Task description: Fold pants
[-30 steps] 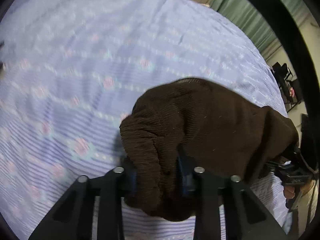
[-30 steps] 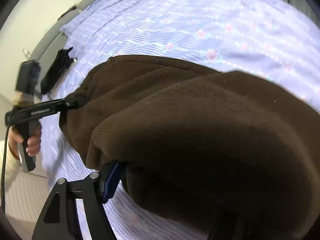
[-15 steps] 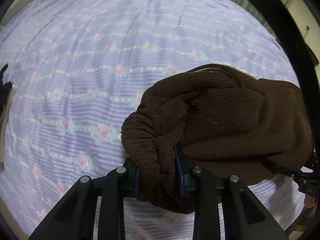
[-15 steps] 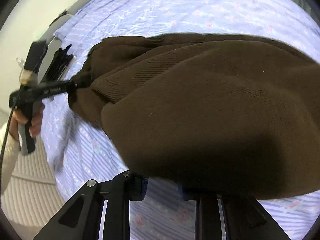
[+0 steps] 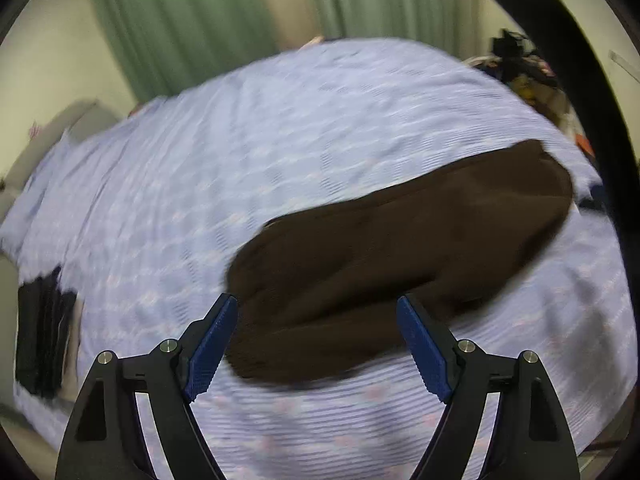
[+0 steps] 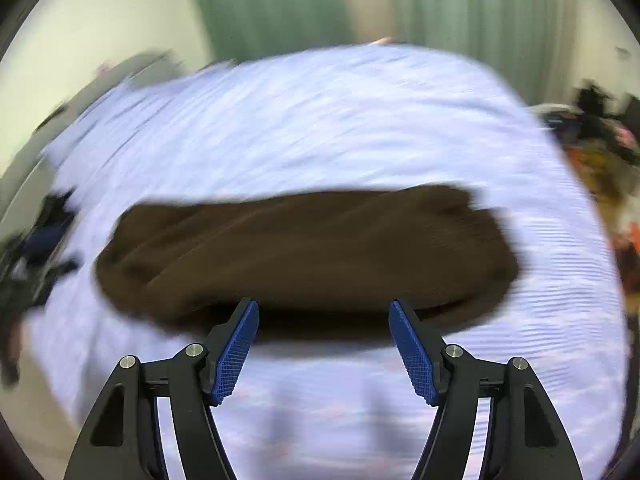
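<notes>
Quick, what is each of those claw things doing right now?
Left gripper: jaws opening, holding nothing; brown pants lie on the bed beyond.
Right gripper: jaws opening, holding nothing.

We see the pants [image 5: 400, 248] as matt, dark brown ribbed knit cloth lying on the bedspread [image 5: 280, 140], a thin lilac woven cotton with a rippled texture; behind the bedspread, the curtain [image 5: 192, 20] looks like soft, matt green fabric
</notes>
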`<state>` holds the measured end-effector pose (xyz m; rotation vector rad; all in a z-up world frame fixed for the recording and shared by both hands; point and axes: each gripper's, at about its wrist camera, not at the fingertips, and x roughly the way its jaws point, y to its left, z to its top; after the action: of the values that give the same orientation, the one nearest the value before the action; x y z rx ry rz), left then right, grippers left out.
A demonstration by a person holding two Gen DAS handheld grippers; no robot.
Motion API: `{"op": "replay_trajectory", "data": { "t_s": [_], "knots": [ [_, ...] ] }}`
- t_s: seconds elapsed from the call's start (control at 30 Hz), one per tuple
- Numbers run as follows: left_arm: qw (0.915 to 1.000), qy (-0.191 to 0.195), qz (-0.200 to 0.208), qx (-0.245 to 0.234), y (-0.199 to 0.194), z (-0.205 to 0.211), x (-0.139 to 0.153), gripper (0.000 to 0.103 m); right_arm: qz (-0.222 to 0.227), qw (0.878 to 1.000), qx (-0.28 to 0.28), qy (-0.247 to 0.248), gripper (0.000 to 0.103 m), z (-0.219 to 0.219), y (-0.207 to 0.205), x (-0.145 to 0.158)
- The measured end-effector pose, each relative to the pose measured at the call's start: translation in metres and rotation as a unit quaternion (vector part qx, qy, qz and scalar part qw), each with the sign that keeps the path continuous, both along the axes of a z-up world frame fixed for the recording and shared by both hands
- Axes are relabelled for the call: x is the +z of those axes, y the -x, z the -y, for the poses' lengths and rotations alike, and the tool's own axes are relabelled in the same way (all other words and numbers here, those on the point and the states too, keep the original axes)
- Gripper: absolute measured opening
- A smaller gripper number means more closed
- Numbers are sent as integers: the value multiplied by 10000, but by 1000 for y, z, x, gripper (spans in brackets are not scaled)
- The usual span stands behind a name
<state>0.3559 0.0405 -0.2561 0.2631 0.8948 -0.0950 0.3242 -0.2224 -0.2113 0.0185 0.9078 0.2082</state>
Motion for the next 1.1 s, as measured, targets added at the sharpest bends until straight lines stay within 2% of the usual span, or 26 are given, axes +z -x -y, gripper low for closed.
{"op": "replay_trajectory", "data": {
  "t_s": [0.13, 0.27, 0.43, 0.6, 0.7, 0.73, 0.83, 0.87, 0.9, 1.0, 1.03, 1.1],
  "knots": [
    [9990, 123, 106, -417, -1, 58, -16, 81, 157, 9973, -715, -67, 68, 54, -29, -1],
    [9980, -96, 250, -581, 1, 101, -34, 81, -23, 9930, -1079, -477, 68, 88, -53, -20],
    [9970, -601, 459, -178, -13, 128, -59, 75, -263, 9850, -1380, -1002, 68, 104, -69, -48],
    [9971, -698, 234, 186, -25, 136, -79, 74, -607, 9702, -1731, -1583, 68, 119, -80, -81],
    [9964, -788, 228, 212, -35, 140, -83, 74, -829, 9663, -1761, -1684, 68, 119, -93, -99],
    [9963, -803, 211, 209, -38, 141, -85, 73, -883, 9660, -1748, -1689, 58, 118, -96, -102],
    [9962, -840, 133, 187, -42, 146, -90, 68, -1052, 9699, -1747, -1328, 28, 113, -106, -106],
    [9965, -810, 120, 180, -44, 145, -90, 68, -955, 9719, -1735, -1276, 25, 113, -104, -99],
    [9970, -753, 97, 178, -45, 146, -89, 68, -659, 9753, -1764, -1156, 25, 115, -97, -84],
    [9990, -366, -170, 177, -39, 139, -90, 69, 68, 9801, -1950, -379, 25, 120, -86, -48],
    [9990, -245, -295, 245, -40, 140, -92, 69, -32, 9808, -1949, -117, 26, 122, -91, -50],
    [9982, -44, -456, 383, -42, 143, -94, 69, -422, 9785, -2020, 43, 27, 125, -105, -69]
  ]
}}
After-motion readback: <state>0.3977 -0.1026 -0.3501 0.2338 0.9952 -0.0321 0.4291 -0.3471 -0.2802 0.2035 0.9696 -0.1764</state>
